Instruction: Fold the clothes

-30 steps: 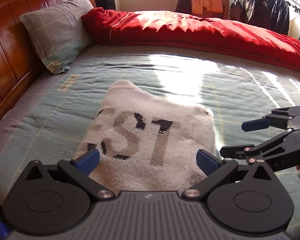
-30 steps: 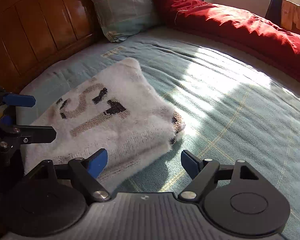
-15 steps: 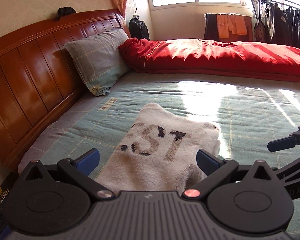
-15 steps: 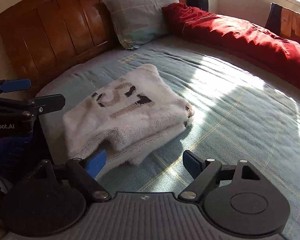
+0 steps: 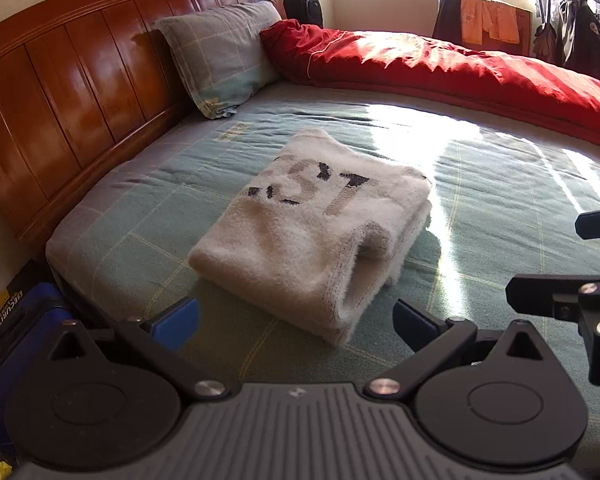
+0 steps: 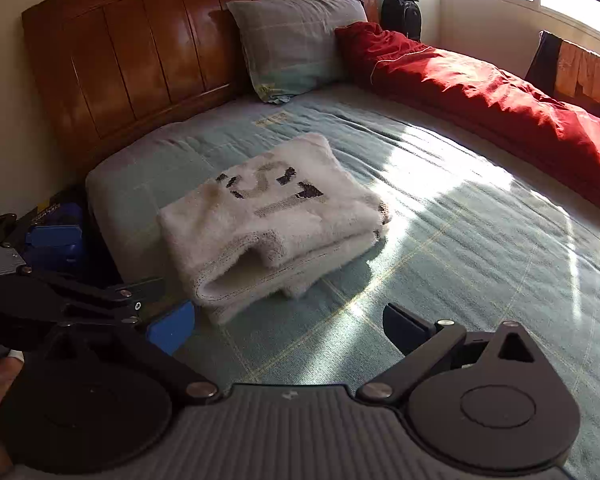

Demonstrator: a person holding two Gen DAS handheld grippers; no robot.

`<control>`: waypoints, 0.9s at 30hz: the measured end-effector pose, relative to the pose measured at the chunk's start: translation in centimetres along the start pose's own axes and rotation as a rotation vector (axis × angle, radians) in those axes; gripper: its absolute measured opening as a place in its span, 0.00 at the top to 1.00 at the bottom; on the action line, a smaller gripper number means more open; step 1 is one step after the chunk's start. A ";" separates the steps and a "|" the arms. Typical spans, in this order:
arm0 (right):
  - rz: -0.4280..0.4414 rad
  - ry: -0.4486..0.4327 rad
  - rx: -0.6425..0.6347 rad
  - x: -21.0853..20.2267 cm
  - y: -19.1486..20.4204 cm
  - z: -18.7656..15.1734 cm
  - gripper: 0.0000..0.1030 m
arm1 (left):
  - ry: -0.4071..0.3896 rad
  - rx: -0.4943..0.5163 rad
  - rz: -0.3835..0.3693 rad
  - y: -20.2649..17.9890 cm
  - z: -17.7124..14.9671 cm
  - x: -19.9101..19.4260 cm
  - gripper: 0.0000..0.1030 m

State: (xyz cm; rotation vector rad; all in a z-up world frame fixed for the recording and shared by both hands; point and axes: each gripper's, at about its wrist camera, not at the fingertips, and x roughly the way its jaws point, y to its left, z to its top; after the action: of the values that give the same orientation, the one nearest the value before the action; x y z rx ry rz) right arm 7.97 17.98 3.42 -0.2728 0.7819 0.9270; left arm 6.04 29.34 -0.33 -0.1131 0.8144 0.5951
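Already folded: fluffy white sweater (image 5: 316,224) sitting as a thick, layered packet mid-bed, near the foot edge, lettering up.
Looks soft, light, limp, prone to sagging; best gripped at the stitched hem edges facing forward. Left gripper (image 5: 296,318) and right gripper (image 6: 288,322) spread wide, holding nothing, short of it. Green checked sheet (image 5: 500,184), pillow (image 5: 220,56), red duvet (image 5: 440,64), wooden headboard (image 5: 80,60), sunlit window behind.

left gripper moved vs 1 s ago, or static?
Yes. The left gripper has pulled back and up from the folded white sweater: the wooden headboard now shows far more fully in the left wrist view, and the sweater sits clear of the fingers.
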 end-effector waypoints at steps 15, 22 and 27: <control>-0.027 0.042 0.028 -1.5 1.6 -1.7 0.00 | 0.097 -0.098 -0.057 0.7 -1.4 -2.1 0.01; -0.044 0.032 0.017 -2.5 2.0 -1.5 0.00 | 0.110 -0.147 -0.072 1.7 -1.1 -2.4 0.01; -0.047 0.038 0.024 -2.5 1.8 -1.4 0.00 | 0.136 -0.185 -0.093 2.4 -0.8 -2.2 0.01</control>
State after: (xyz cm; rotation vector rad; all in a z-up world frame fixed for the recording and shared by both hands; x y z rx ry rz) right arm 4.94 16.76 4.42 -0.2867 0.8180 0.8701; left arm 3.04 30.13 0.98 -0.3619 0.8798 0.5779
